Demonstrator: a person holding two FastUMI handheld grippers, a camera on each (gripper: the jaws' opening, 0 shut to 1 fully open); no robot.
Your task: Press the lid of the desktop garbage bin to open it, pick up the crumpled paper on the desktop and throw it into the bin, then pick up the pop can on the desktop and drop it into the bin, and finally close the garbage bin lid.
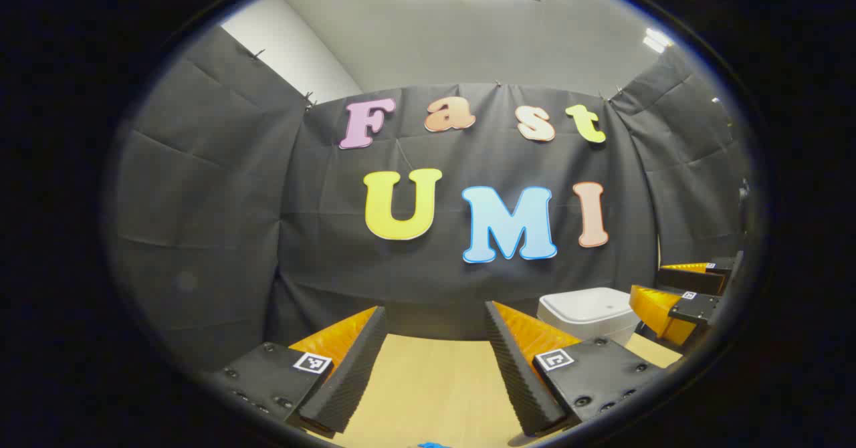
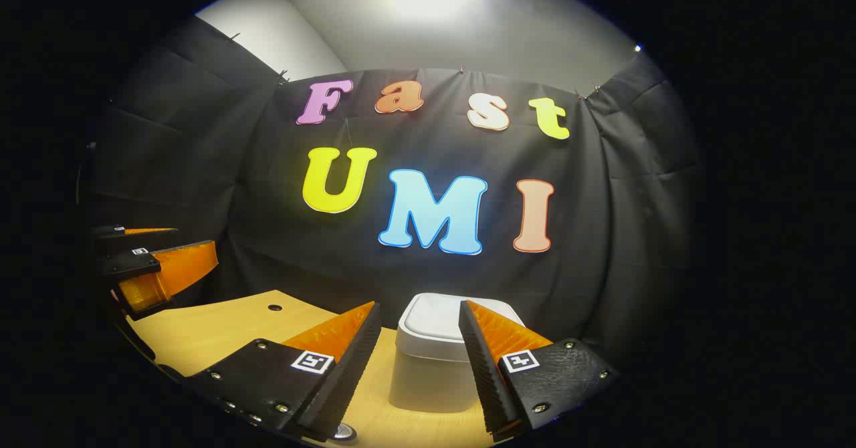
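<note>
The white, rounded-square plastic desktop bin [image 2: 435, 361] is seen standing on the pale wooden desktop [image 2: 221, 331], close to the black cloth wall, with its flat lid [image 2: 431, 324] lying shut on top. In the left gripper view the same bin [image 1: 588, 314] is seen off to the right, beyond the left gripper's own fingers.

The bin is judged to be light, stiff and smooth-walled, so it could slide if pushed sideways; the lid is best pressed straight down on its flat top, near an edge where a push latch is likely to sit, though no latch can be made out. Nothing about the crumpled paper or the pop can can be judged from these views.

The right gripper [image 2: 418, 361] is held just in front of the bin, its 2 fingers spread moderately wide with the bin framed between them; nothing is gripped and no contact with the bin can be confirmed. The left gripper [image 1: 435, 361] is also held wide apart and empty, above bare desktop. A small blue object [image 1: 431, 444] is glimpsed at the bottom edge, too cropped to identify.
</note>
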